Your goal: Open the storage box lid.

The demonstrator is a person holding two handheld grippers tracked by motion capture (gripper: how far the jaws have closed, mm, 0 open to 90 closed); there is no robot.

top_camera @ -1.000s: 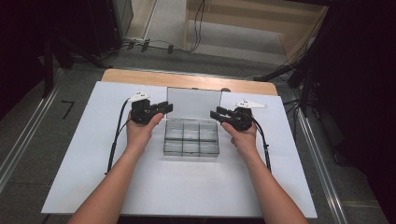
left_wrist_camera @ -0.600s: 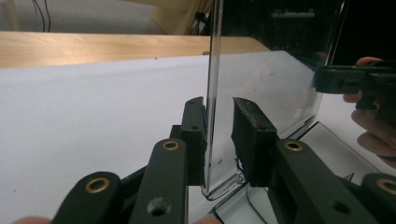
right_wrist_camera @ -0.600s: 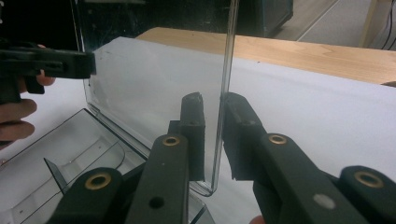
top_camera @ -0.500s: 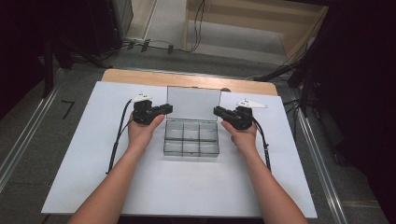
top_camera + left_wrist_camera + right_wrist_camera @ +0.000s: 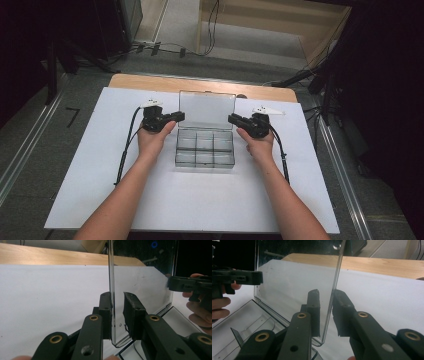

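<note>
No text, label, brand name or number can be read anywhere in these views. The nearest thing to a sign is a short black angled mark (image 5: 73,115) on the grey floor left of the table, shaped roughly like a "7"; whether it is a numeral or just a corner of tape cannot be told.

Both forearms are bare, no sleeves in sight. Each gripper (image 5: 176,117) (image 5: 234,119) is matte black, with brass-ringed pivot holes on its arms, a black cable (image 5: 126,150) trailing behind, and what seems a white plate (image 5: 152,104) on top.
</note>
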